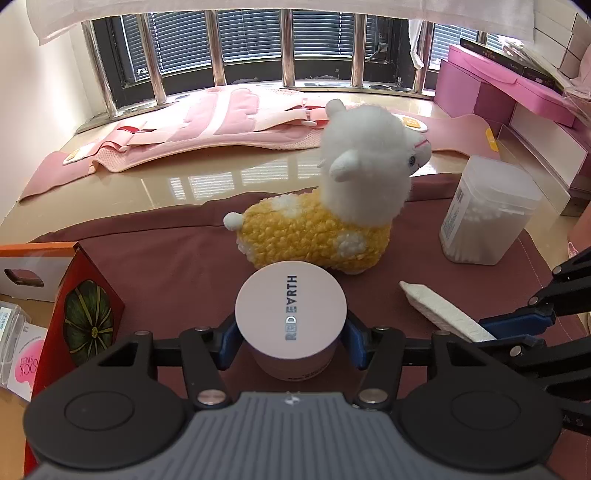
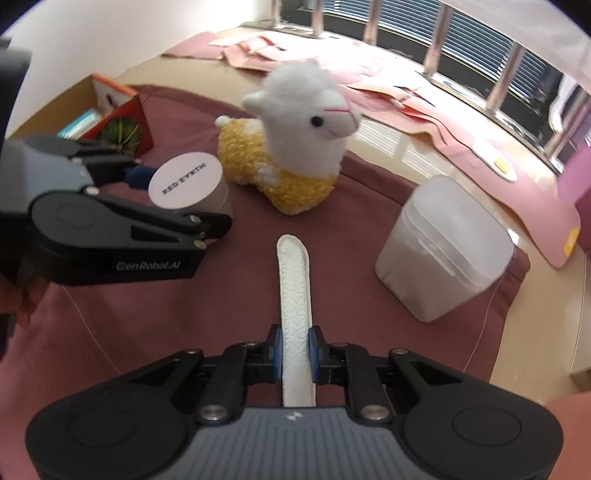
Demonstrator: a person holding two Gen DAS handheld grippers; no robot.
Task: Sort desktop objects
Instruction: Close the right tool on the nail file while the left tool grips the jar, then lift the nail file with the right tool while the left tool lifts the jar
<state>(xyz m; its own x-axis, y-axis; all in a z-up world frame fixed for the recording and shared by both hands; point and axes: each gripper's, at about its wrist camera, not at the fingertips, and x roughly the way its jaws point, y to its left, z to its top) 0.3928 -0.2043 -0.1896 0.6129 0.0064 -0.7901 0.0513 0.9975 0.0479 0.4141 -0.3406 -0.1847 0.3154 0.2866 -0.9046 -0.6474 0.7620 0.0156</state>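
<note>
On the maroon cloth point(image 1: 166, 258), left gripper point(image 1: 291, 345) clamps the pink jar point(image 1: 291, 317) just before the plush alpaca point(image 1: 332, 206); beside it, right gripper point(image 2: 295, 356) pinches the white textured stick point(image 2: 293, 280).

A maroon cloth point(image 1: 166, 258) covers the surface. Beyond it, at 12 o'clock, a glossy beige sill point(image 1: 147, 184) carries pink padded fabric point(image 1: 221, 122) laid flat, with a strip of it trailing toward 10 o'clock. Behind the fabric stand steel window bars point(image 1: 288, 48) with dark blinds point(image 1: 251, 33) behind them. A white curtain point(image 1: 221, 7) hangs across the top. At 2 o'clock sit pink boxes point(image 1: 480, 85), with dark books point(image 1: 517, 62) on top.
</note>
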